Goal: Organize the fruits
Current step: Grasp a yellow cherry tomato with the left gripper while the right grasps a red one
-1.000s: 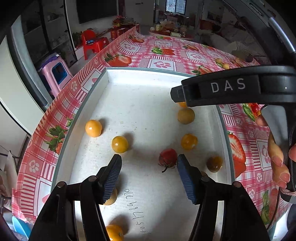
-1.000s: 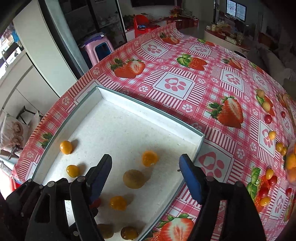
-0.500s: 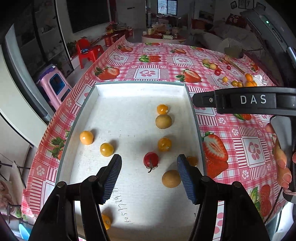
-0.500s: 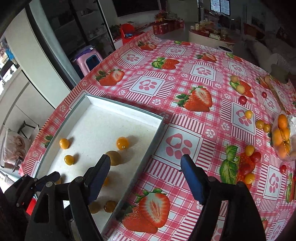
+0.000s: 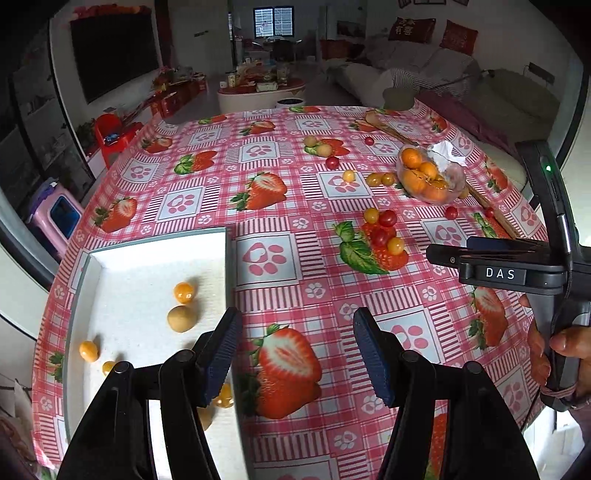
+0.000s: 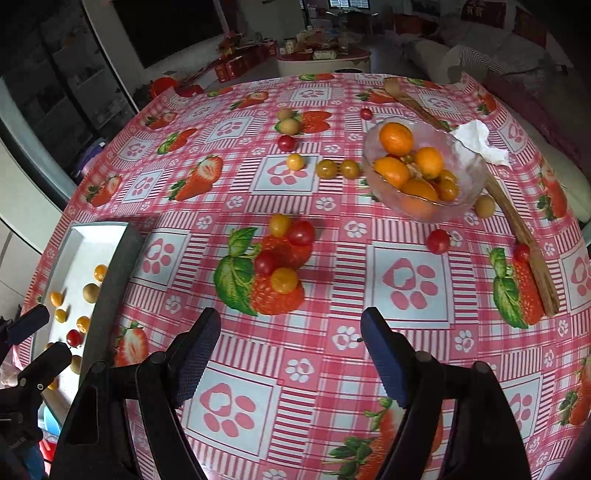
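both grippers have swung right, off the white tray (image 5: 155,254) and out over the tablecloth (image 6: 406,325). left gripper (image 5: 295,354) and right gripper (image 6: 290,356) are both released, nothing between the pads. loose cherry tomatoes (image 6: 282,251) sit just past the right gripper, so likely the next pickup.

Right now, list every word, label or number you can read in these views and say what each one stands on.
"DAS": white letters on the dark body of the right tool, seen in the left wrist view.
Red cushion on the sofa at the back: gold characters, too small to read.
Boxes and packets on the far round table: print too blurred to read.
Nothing else legible; the tablecloth carries only pictures.
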Available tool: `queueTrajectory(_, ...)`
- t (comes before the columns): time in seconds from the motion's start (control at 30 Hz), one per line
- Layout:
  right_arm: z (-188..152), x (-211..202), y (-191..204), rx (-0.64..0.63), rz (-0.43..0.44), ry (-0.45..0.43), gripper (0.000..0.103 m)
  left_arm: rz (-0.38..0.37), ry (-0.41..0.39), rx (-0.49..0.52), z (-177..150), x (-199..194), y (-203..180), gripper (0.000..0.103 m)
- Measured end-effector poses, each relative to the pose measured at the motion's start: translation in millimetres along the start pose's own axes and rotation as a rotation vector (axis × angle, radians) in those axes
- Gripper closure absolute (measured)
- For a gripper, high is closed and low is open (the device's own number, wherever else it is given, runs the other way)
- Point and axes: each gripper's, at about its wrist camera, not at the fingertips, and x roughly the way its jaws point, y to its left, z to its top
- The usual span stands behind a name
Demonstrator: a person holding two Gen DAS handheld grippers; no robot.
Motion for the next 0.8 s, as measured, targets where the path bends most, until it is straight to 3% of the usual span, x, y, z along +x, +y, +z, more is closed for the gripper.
queueTrajectory(0.17, -9, -2, -66, 0.111, -0.075, -0.009, 0.022, -0.037, 0.036, 0.011, 14, 42, -36, 0.039)
queueTrajectory(0.33, -17, 3, -99, 0.163, -0.094, -0.02, 0.022, -0.023, 0.069, 0.016, 21, 80, -52, 0.039)
queueTrajectory(0.6, -10, 16, -105, 0.136, -0.142, -0.075, 0.022, -0.069, 0.094, 0.007, 23, 106, -82, 0.04)
queueTrajectory(0.8, 6, 28, -99, 0.1, -0.161, -0.109, 0.026, -0.042, 0.064, -0.004, 33, 117, -94, 0.04)
